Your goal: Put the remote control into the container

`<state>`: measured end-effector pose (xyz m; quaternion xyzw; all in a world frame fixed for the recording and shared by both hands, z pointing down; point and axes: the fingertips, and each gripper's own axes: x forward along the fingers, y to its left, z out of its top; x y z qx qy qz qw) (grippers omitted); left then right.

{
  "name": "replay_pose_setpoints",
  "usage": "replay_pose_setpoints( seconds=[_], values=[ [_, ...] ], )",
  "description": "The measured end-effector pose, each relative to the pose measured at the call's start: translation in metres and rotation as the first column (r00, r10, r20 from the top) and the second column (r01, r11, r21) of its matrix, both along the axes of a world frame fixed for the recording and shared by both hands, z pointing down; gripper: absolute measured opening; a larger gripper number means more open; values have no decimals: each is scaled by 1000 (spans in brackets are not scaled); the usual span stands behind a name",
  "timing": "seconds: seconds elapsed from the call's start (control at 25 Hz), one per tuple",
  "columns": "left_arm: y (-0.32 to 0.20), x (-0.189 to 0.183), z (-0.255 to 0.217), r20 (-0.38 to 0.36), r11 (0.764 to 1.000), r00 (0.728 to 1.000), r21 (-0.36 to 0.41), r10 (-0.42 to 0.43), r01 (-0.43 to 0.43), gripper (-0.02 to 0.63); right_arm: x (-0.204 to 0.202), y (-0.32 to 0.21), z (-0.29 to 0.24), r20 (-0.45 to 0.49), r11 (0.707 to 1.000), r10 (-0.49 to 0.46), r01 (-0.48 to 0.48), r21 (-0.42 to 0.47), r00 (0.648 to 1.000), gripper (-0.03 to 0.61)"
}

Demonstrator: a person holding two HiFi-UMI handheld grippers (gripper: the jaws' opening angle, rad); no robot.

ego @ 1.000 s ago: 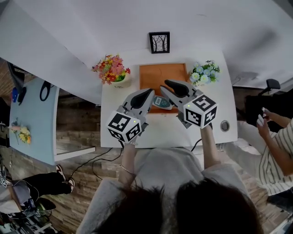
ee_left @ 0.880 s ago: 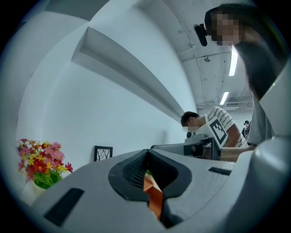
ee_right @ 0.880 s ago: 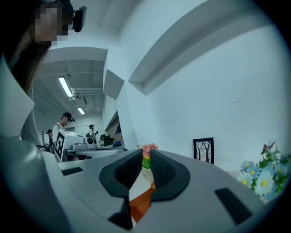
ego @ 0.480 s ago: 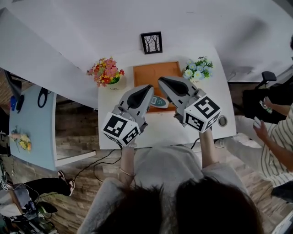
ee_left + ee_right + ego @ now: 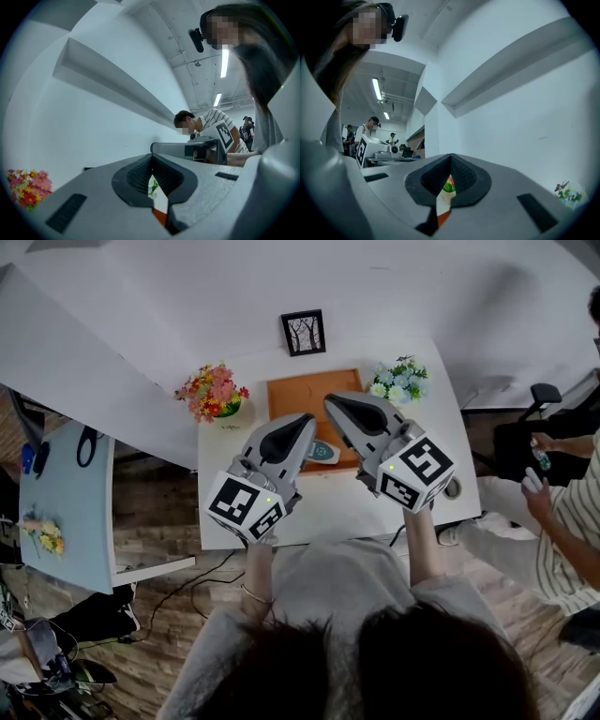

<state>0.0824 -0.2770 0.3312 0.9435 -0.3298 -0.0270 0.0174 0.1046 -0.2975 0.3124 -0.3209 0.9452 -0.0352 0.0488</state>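
Note:
An orange tray (image 5: 298,393) lies at the back middle of the white table (image 5: 347,507). A teal and white remote control (image 5: 322,452) shows between my two grippers, lying at the tray's near end; the grippers hide most of it. My left gripper (image 5: 307,418) hangs above the table, shut and empty, and its tips (image 5: 151,158) meet in its own view. My right gripper (image 5: 330,401) hangs beside it. Its jaws have just been closing with nothing between them and now stand shut (image 5: 451,158). Neither gripper touches the remote.
Pink and red flowers (image 5: 214,392) stand left of the tray, blue and white flowers (image 5: 398,381) right of it, a small framed picture (image 5: 303,332) behind it. A round fitting (image 5: 454,487) sits near the table's right edge. A person (image 5: 572,512) stands at the right.
Both grippers have come up off the table towards the head camera. The remote stays on the tray. The person at the right has shifted.

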Motion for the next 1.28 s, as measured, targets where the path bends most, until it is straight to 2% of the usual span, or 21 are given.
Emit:
replay_pose_setpoints(
  seconds=[0.2,0.52,0.84,1.28],
  values=[
    [2,6,0,25,1000,1000,14,-12,12,3,1,5,1,-50,999,6,-4,40,999,-2],
    [11,16,1,24,999,999,30,-24,24,3,12,15,5,-47,998,-2,5,66,999,-2],
    [18,25,11,66,999,997,26,-39,38,3,16,22,16,-78,999,-15,19,48,997,-2],
    [23,29,13,79,998,995,28,-54,51,3,21,30,25,-127,998,-28,34,51,992,-2]
  ],
)
